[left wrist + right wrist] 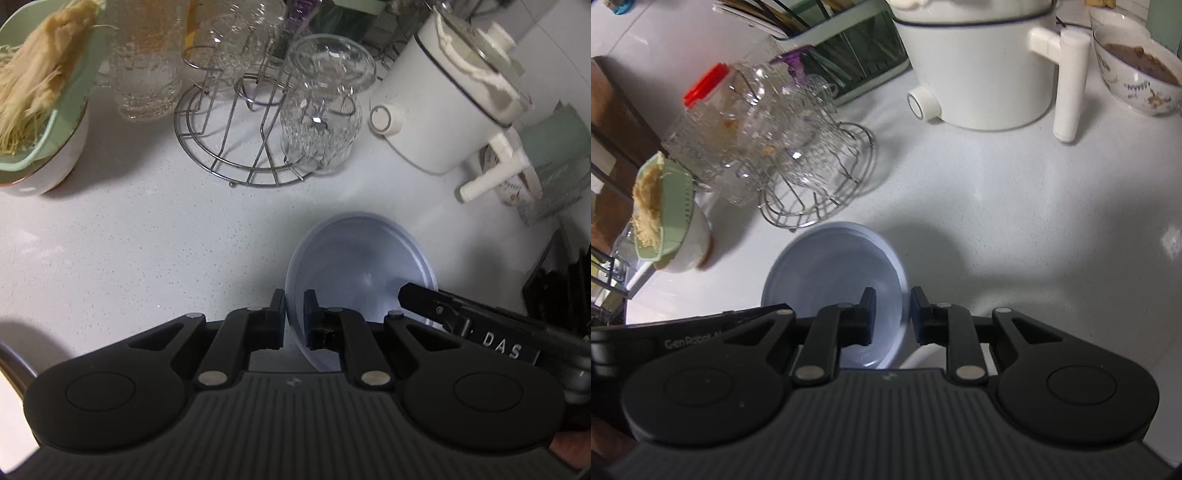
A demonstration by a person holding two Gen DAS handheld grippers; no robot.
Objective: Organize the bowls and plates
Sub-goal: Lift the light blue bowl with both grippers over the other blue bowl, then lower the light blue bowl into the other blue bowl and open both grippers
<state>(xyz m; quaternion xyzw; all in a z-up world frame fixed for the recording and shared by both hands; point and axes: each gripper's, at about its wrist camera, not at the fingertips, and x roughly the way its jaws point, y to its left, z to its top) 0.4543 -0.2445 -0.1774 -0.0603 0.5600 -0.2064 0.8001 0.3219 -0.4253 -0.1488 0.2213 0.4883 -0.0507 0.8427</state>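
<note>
Blue bowl (354, 258) between both grippers' jaws

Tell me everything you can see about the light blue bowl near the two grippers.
The light blue bowl is round, smooth and matte, plastic by its look, and empty. It is tilted above the white counter; whether it rests on it is unclear. The left gripper straddles its rim on one side, almost closed on the wall, and the right gripper straddles the opposite rim with a wider gap. In front of it stands a wire rack with glasses.
</note>
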